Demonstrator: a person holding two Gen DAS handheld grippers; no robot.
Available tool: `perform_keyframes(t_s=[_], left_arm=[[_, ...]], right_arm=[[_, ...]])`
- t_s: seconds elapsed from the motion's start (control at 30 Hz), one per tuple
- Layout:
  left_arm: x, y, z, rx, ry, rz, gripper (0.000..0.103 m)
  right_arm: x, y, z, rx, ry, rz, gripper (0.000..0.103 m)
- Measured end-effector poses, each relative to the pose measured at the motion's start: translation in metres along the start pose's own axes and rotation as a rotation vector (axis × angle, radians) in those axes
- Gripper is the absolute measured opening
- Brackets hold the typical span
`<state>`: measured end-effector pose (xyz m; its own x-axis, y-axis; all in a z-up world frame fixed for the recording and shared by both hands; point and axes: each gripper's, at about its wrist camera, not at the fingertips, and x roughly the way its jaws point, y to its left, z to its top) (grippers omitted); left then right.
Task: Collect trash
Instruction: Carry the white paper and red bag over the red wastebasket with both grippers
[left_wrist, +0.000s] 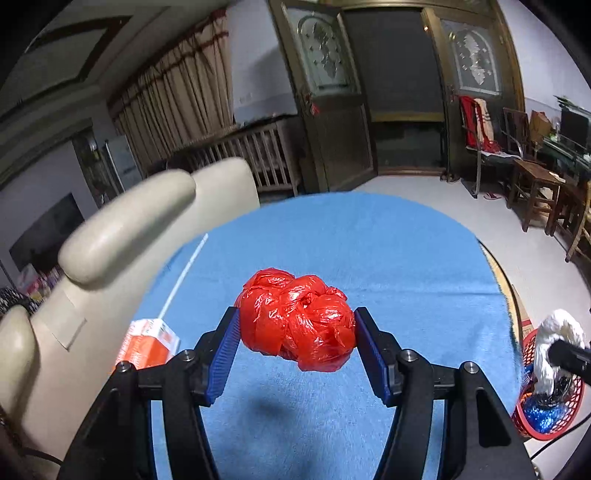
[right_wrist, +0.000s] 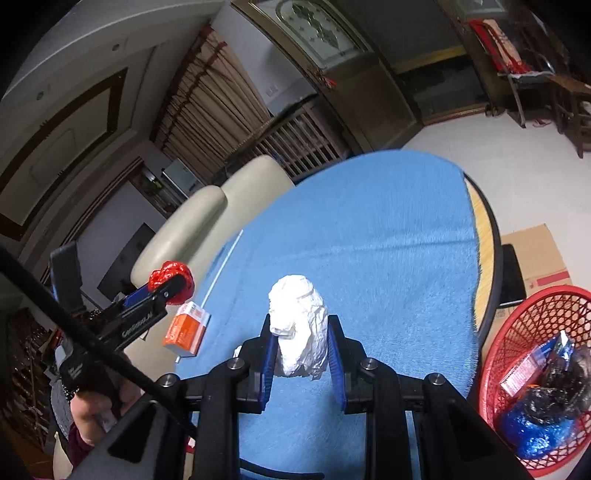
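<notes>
A crumpled red plastic bag (left_wrist: 299, 317) hangs above the blue tablecloth (left_wrist: 369, 240), and my left gripper (left_wrist: 297, 325) is shut on it, both blue pads pressing its sides. The same red plastic bag (right_wrist: 171, 282) and left gripper (right_wrist: 173, 288) show at the left of the right wrist view, held by a hand. My right gripper (right_wrist: 301, 339) is shut on a white paper wad (right_wrist: 301, 328), lifted over the tablecloth (right_wrist: 369, 229). A red mesh basket (right_wrist: 517, 350) stands low at the right, beside the table, with trash in it. In the left wrist view the white paper wad (left_wrist: 557, 339) hangs over the basket (left_wrist: 554, 424).
An orange and white carton (right_wrist: 186, 328) and a white straw (right_wrist: 221, 266) lie on the cloth at the table's left edge. A cream sofa (left_wrist: 129, 240) stands left of the table. Flat cardboard (right_wrist: 535, 251) lies on the floor behind the basket. Wooden chairs (left_wrist: 532, 184) stand at the far right.
</notes>
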<state>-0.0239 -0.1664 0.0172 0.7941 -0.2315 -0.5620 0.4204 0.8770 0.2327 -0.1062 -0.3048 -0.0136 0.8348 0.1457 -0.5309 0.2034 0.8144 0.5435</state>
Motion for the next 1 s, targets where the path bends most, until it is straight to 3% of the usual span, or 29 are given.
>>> perform_keyframes(t_s=[0.37,1.0], left_arm=[[-0.054,-0.004,0.0,0.038,-0.106,-0.031,0.063],[-0.073,-0.035,0.006,0.104,-0.124,-0.083,0.063]], right_arm=[[-0.049,0.016,0.002,-0.034,-0.094,0.018,0.027],[-0.097,-0.003,-0.004,0.005,-0.154,0.011,0.027]])
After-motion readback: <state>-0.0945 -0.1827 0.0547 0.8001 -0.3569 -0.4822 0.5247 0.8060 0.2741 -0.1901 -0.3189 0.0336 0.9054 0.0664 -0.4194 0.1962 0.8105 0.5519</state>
